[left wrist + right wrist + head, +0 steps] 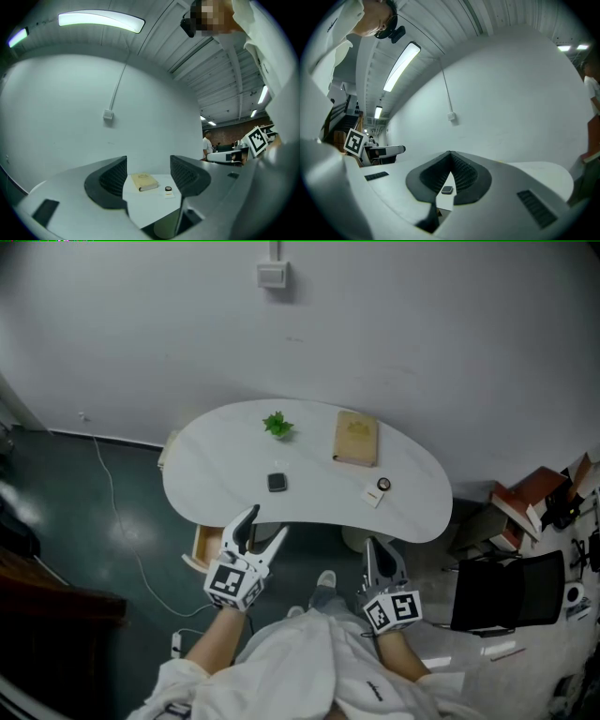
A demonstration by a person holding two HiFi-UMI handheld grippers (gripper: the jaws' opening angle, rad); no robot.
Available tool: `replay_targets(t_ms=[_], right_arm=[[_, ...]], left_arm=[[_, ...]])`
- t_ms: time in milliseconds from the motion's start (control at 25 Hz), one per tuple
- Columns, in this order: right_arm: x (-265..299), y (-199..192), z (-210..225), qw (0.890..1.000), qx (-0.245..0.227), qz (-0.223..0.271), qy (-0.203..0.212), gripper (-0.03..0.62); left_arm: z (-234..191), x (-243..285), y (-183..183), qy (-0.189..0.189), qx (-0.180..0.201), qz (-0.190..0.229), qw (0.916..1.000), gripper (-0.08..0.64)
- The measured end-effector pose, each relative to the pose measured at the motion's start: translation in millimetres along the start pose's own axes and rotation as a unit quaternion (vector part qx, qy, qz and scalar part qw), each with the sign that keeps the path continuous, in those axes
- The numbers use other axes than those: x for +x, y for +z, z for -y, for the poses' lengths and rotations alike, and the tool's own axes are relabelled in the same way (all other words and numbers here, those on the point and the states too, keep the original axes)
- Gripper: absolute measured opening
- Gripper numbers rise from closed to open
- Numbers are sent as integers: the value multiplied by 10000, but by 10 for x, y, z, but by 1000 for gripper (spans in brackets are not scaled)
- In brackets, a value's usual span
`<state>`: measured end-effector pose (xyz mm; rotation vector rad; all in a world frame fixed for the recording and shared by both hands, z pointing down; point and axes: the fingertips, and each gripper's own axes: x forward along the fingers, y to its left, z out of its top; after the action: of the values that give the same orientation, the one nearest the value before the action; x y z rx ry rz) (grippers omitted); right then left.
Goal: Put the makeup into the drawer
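A small dark square makeup compact (276, 482) lies near the front middle of the white curved table (216, 474). Through the right gripper's jaws it shows as a dark compact (447, 190) farther off. A small round item on a white card (380, 487) lies at the table's right front; it is the round item (168, 189) beyond the left jaws. A wooden drawer (201, 547) stands pulled out under the table's left front edge. My left gripper (267, 523) (147, 176) is open and empty, short of the table's front edge. My right gripper (382, 554) (450, 154) is shut, tips together, holding nothing.
A little green plant (277, 425) and a tan book (356, 438) (144, 181) sit toward the table's back. A black chair (506, 592) and red books (525, 493) stand at the right. A cable (117, 512) runs over the floor at the left.
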<state>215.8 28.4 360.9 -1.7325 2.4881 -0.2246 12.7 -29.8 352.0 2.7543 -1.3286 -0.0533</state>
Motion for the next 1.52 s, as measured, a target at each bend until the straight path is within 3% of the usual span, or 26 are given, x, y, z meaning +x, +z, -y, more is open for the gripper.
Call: replay_targets(t_ms=[360,800,1160,1520], right_arm=[[679,0,419,9995,63,-160,278,17],[1543,-63,806,9921,172,-514,1132,17],[1959,-399,840,9820,235,-913,1635,17],[2410,-803,705,9775,346,-1300,1622,17]], left_arm=[[-207,734,-56,74,3,-81,9999,282],[-462,1581,-195,605,-90,-492,9969,293],[-665,1863,-548,1079,-206,-934,9895,299],[-994,1942,-988,1245,-340,-1420,9814,305]])
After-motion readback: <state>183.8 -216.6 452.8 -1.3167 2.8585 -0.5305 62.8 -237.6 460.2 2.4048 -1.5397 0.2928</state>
